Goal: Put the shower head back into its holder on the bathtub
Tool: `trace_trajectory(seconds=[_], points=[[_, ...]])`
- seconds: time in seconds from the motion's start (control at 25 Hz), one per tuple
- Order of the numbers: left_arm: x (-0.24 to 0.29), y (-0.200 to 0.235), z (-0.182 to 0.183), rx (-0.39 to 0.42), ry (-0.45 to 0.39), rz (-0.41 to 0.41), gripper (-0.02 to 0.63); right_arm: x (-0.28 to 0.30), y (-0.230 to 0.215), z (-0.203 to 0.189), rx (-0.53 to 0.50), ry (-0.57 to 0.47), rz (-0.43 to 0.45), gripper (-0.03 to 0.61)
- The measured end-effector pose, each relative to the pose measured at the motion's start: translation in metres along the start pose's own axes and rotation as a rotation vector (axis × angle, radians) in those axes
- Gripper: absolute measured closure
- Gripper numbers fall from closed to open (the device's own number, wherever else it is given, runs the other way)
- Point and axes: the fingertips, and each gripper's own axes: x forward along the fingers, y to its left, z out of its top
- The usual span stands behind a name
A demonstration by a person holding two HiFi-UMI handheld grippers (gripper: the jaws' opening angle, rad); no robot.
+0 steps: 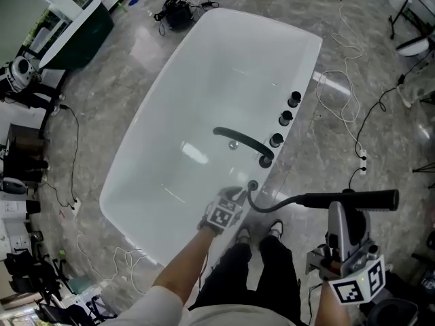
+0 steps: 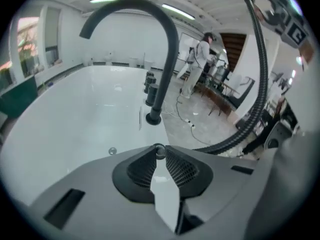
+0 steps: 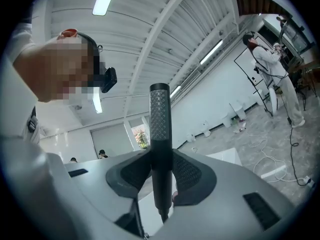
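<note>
The right gripper (image 1: 338,210) was clamped on the middle of the shower head (image 1: 360,199), a slim black wand held level off the tub's (image 1: 299,60) near right rim. Its hose (image 1: 272,206) looped left to the holder (image 1: 253,185). The left gripper (image 1: 235,200) hung just beside that holder, jaws slightly apart and empty. The wand looked rigid, light and smooth, likely to twist under the springy hose's pull, so a mid-handle grip leaving the hose end free seemed best.

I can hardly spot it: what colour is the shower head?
Black, with a finely dotted face; the shower head shows best in the right gripper view.
</note>
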Motion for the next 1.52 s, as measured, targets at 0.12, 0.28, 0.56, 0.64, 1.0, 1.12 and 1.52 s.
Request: trace_trajectory(seconds=[0.12,0.28,0.56,0.64,1.0,1.12,1.52], points=[[-0.010,0.011,0.017,-0.073,-0.058,0.048,0.555,0.004,0.007,0.006,-0.037,-0.010,0.002,0.439],[-0.050,0.004,0.037,0.004,-0.182,0.080,0.555,0.026,0.014,-0.038,-0.073,0.080,0.027,0.439],[-0.120,-0.031,0.051,0.056,-0.332,0.096,0.555,0.063,0.026,-0.062,-0.166,0.072,0.052,0.439],[-0.134,-0.035,0.051,0.053,-0.358,0.107,0.555,0.071,0.033,-0.063,-0.219,0.058,0.061,0.439],[-0.138,-0.029,0.075,0.079,-0.452,0.131,0.555,0.090,0.029,-0.124,-0.152,0.160,0.106,0.439],[-0.137,-0.022,0.076,0.067,-0.446,0.165,0.555,0.107,0.047,-0.122,-0.133,0.145,0.169,0.439],[-0.133,-0.013,0.063,0.045,-0.438,0.193,0.555,0.058,0.000,-0.232,-0.297,0.410,0.121,0.439]])
